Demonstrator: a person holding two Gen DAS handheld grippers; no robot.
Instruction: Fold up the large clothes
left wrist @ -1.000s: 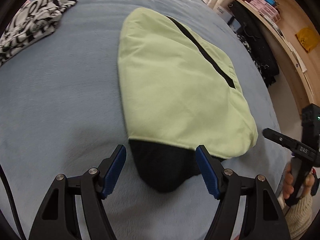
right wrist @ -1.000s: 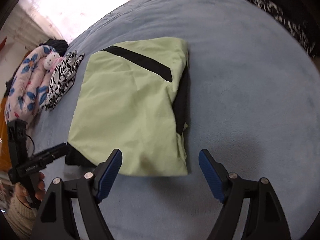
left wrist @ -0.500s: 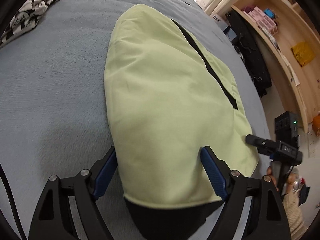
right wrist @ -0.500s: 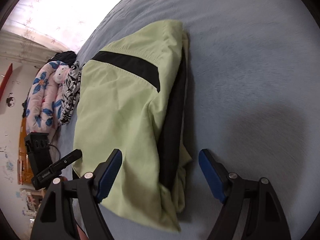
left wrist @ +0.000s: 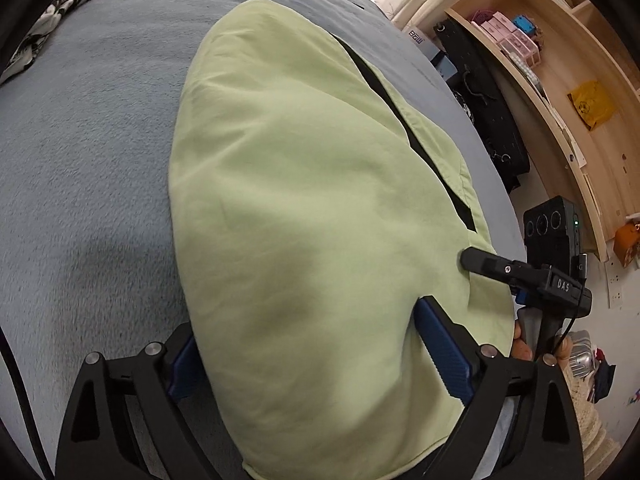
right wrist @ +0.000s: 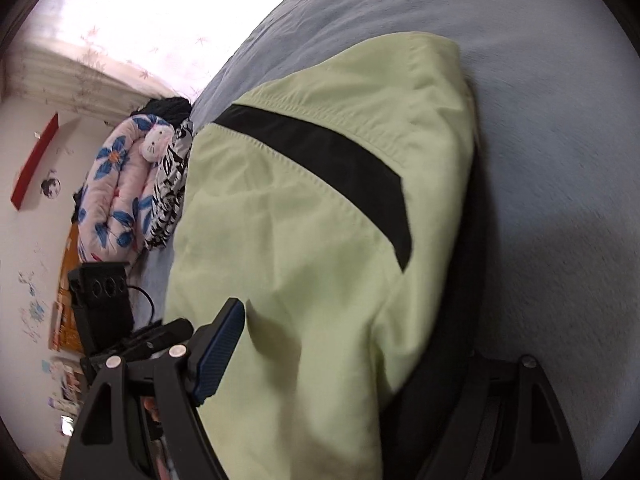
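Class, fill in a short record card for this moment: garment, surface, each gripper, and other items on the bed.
garment: folded light green garment with black stripe
surface: blue-grey bed cover
left gripper: jaws open, straddling the near edge of the garment
right gripper: jaws open, over the garment's near corner; one finger hidden
other items: black-and-white patterned cloth, floral bundle

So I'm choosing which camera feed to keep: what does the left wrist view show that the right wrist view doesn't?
Only the left wrist view shows the wooden shelves beside the bed, and the right tool reaching over the garment.

Only the right wrist view shows the floral bedding, the bright curtain and the left tool.

Both show the folded light green garment with its black stripe on the blue-grey blanket.
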